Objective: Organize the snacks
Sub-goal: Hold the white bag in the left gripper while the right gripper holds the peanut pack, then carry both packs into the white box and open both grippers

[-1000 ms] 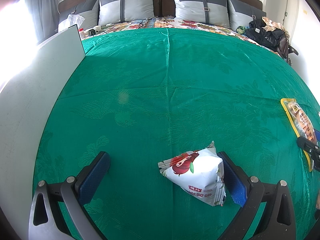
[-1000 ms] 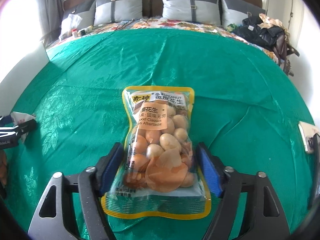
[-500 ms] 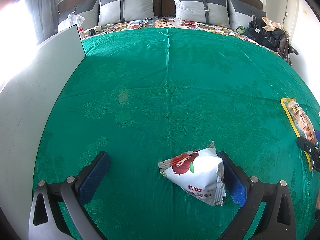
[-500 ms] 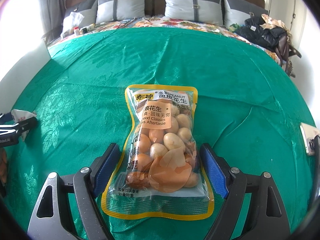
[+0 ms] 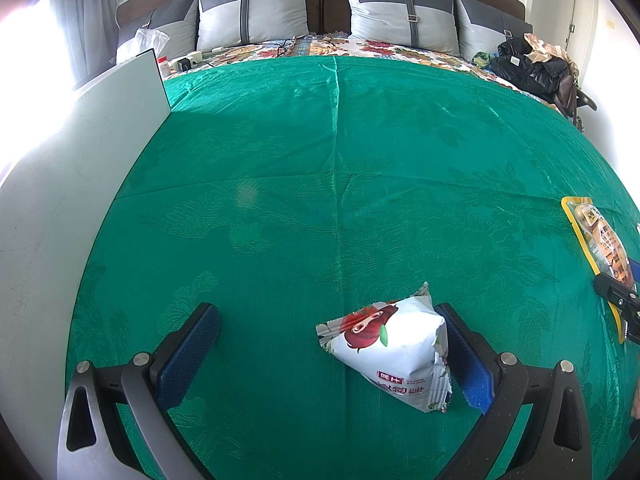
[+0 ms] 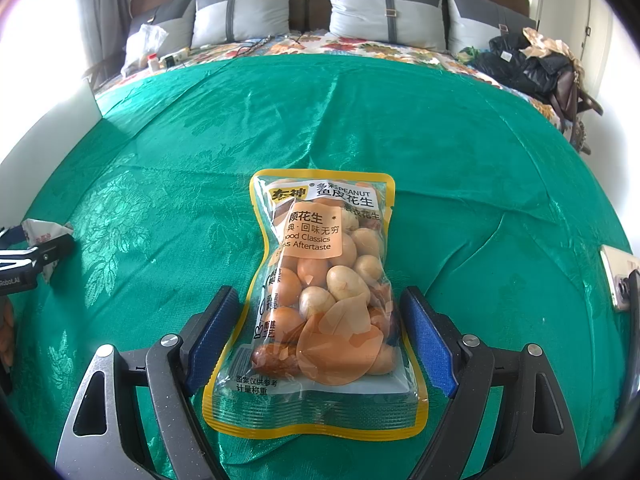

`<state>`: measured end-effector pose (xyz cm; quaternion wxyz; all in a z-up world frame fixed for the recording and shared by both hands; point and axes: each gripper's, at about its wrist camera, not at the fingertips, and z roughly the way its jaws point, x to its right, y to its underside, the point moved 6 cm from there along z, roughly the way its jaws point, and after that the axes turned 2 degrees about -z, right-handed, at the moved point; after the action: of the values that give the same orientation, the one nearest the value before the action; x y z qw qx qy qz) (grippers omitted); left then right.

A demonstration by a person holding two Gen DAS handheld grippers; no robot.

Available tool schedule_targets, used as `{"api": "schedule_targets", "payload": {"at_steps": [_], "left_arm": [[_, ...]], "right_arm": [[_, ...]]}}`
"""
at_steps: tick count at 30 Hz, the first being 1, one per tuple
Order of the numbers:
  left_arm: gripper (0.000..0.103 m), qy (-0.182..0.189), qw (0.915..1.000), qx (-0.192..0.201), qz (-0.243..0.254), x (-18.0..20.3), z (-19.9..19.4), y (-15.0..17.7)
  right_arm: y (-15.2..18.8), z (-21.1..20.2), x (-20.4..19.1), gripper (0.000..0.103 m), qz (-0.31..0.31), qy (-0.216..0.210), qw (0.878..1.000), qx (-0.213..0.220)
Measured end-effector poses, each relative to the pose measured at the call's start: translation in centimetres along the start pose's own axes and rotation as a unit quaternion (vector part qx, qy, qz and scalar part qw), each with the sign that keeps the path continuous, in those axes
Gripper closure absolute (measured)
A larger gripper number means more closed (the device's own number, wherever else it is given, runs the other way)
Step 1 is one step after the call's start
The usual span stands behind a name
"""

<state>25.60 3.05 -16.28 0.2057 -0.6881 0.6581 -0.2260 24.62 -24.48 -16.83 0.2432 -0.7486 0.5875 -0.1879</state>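
Note:
A white snack packet with a red fruit picture [image 5: 394, 354] lies on the green bedspread [image 5: 320, 184]. My left gripper [image 5: 326, 344] is open around it, and the packet rests against the right finger. A yellow-edged clear bag of coated peanuts [image 6: 324, 292] lies flat between the fingers of my right gripper [image 6: 322, 320], which is open, with small gaps on both sides. The peanut bag also shows at the right edge of the left wrist view [image 5: 600, 240]. The white packet shows at the left edge of the right wrist view [image 6: 44, 236].
A white board [image 5: 80, 200] stands along the left side of the bed. Grey pillows [image 5: 256, 12] line the headboard. Dark bags and clothes [image 5: 532, 68] sit at the back right. A phone [image 6: 618, 276] lies at the right edge.
My right gripper has drawn back slightly and opened a little wider around the peanut bag. The left gripper and the white packet have not moved.

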Motion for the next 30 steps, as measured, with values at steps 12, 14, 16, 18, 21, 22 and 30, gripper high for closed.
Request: {"api": "schedule_targets", "payload": {"at_steps": [12, 14, 16, 18, 21, 22, 30], "left_arm": [[0.000, 0.000, 1.0000, 0.000, 0.000, 0.01, -0.01, 0.00], [0.000, 0.000, 1.0000, 0.000, 0.000, 0.06, -0.01, 0.02], [0.000, 0.000, 1.0000, 0.000, 0.000, 0.06, -0.01, 0.03], [0.000, 0.000, 1.0000, 0.000, 0.000, 0.01, -0.02, 0.01], [0.000, 0.000, 1.0000, 0.000, 0.000, 0.02, -0.03, 0.01], [0.000, 0.000, 1.0000, 0.000, 0.000, 0.06, -0.02, 0.03], [0.000, 0.029, 0.9969, -0.055, 0.048, 0.68, -0.38, 0.54]], "right_arm": [[-0.02, 0.19, 0.12, 0.016, -0.001, -0.002, 1.000, -0.001], [0.06, 0.23, -0.13, 0.015, -0.002, -0.004, 1.000, -0.001], [0.10, 0.29, -0.15, 0.014, -0.002, -0.005, 1.000, -0.002], [0.05, 0.33, -0.12, 0.014, -0.003, -0.006, 1.000, -0.003], [0.03, 0.36, -0.09, 0.013, -0.003, -0.006, 1.000, -0.003], [0.05, 0.35, -0.16, 0.013, -0.003, -0.006, 1.000, -0.003], [-0.11, 0.55, -0.18, 0.012, -0.014, -0.009, 1.000, -0.013]]}}
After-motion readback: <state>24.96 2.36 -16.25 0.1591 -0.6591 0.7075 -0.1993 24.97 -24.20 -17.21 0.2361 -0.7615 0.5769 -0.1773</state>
